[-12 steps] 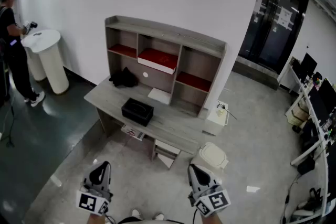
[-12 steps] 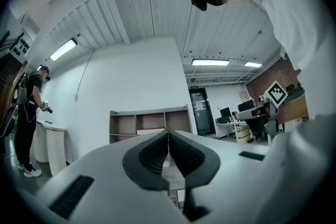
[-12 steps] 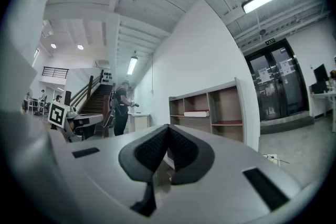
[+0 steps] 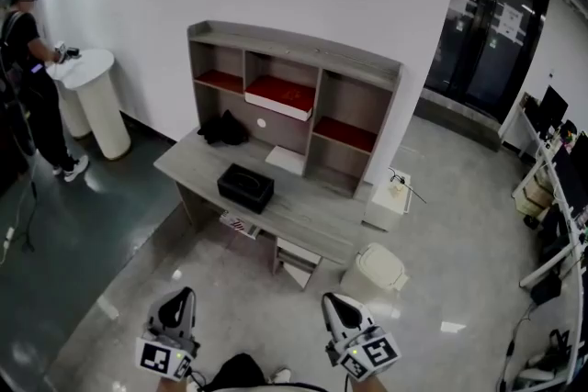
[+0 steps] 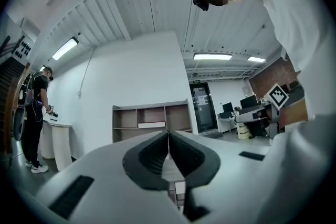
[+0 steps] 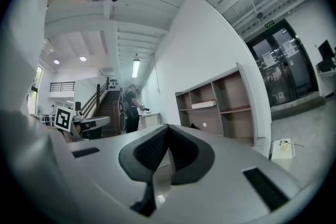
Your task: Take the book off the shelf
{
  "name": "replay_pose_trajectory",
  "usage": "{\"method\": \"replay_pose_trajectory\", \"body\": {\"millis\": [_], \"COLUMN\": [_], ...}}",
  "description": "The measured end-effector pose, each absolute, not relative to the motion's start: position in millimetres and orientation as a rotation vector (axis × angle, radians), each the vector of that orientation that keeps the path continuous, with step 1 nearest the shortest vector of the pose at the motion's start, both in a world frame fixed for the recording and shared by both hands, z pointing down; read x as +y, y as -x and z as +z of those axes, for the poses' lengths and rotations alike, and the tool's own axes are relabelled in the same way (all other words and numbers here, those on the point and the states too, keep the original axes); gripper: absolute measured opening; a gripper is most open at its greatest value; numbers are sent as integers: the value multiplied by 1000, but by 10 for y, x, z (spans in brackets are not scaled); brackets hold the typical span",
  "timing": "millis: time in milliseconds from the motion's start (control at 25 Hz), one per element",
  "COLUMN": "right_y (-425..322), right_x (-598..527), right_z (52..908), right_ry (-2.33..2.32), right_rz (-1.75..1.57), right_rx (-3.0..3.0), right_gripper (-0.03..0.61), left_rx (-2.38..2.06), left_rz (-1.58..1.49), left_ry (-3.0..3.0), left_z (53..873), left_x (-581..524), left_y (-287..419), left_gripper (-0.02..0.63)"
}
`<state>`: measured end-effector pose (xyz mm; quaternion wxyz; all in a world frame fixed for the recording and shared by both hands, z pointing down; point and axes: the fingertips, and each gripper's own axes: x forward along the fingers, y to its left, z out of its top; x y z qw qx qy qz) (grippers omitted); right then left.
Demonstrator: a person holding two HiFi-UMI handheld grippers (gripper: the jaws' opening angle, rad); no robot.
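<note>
**Book lies flat in the shelf unit; both tongs pressed together and well back from it**

Book and shelf unit sit across the room in the head view. The book appears as a flat slab with a red top and a white front edge. It lies in the middle compartment of the grey wooden shelf unit, with its white edge jutting slightly past the unit's front. It is small at this range, so calling it a book is a fair reading rather than a certain one.

The shelf unit stands at the back of a grey counter, against a white wall. On the counter in front of the unit is a black rectangular box. A white sheet lies at the unit's foot, and a crumpled black bundle sits below its left compartment. On the floor to the right of the unit are a small white cabinet and a white lidded bin. Far to the unit's left, a person in dark clothes stands at a white round pedestal.

The left tongs and right tongs are held low, well apart from the shelf unit across open floor. On each, the jaws are pressed together and hold nothing.
</note>
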<state>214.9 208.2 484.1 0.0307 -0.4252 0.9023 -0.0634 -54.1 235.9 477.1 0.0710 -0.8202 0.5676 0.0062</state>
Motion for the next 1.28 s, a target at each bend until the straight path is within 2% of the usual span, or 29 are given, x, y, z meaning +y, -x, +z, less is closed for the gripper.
{"method": "replay_pose_trajectory", "body": {"millis": [320,680,1040,1280], "right_y": [-2092,-2203,-1508,-1111], "right_x": [1831,1055,-278,-772], "right_z": [5020,5168,4707,4570], "right_ry": [1315,1551,1589,1628], "right_rz": [-233,-322,-280,-272], "right_rx": [2822,2746,2709,2699], "right_gripper": [21,21,23,23], "left_rx": [1720,1527,1332,1243], "left_rz": [-4,86,208,237], "left_ry": [2518,2671,2772,2833], "left_z": [4981,5008,4692,4695], "left_x": [2064,862,-603,-1177], "left_y": [524,347,589,774], "left_gripper": [21,21,21,21]}}
